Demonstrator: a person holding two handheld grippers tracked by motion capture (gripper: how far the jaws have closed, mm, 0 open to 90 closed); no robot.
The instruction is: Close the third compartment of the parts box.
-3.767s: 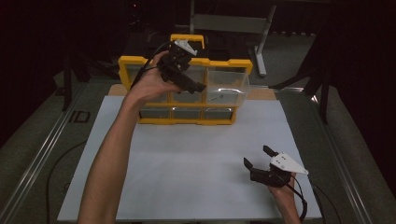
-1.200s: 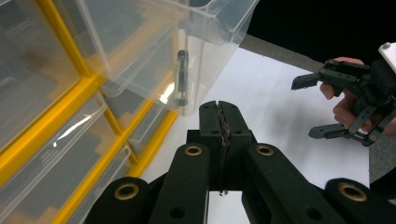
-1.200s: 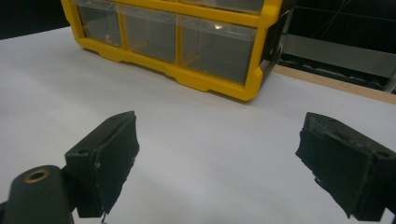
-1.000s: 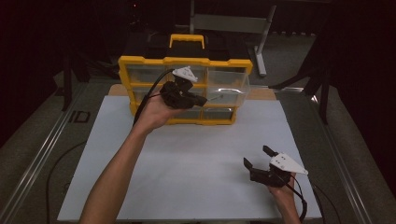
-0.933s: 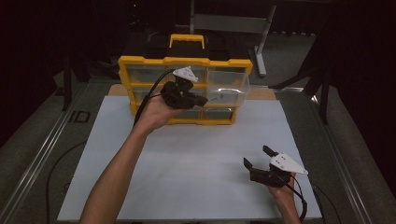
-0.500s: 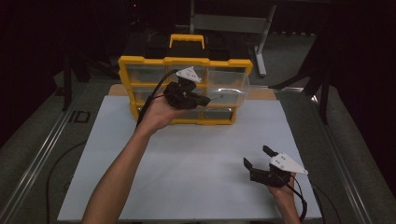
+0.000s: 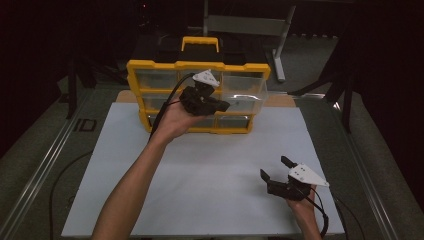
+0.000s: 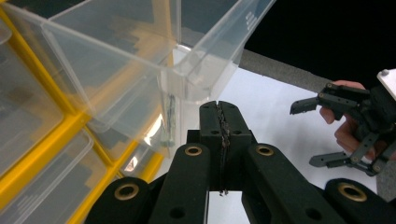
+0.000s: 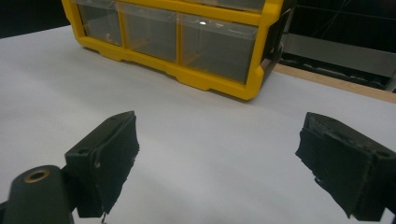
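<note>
Left gripper (image 8: 219, 109) jaws closed, holding nothing, has backed off; clear drawer (image 8: 187, 56) just beyond fingertips stands pulled out. Right gripper (image 7: 277, 169) wide open, idle.

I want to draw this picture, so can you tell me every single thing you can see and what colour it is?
Drawer cabinet: one, yellow frame with a yellow handle, at the far edge of the white sheet.
Pulled-out drawer: one, clear plastic, sticking out of the cabinet's right side; looks empty.
Other drawers: several, clear, pushed in.
White sheet: one, covering the table.
Metal stand: one, grey, behind the cabinet.
Left gripper: one, black, jaws shut, just under the pulled-out drawer.
Right gripper: one, black, jaws open, low over the sheet's near right.
Forearms: two, from the bottom.
</note>
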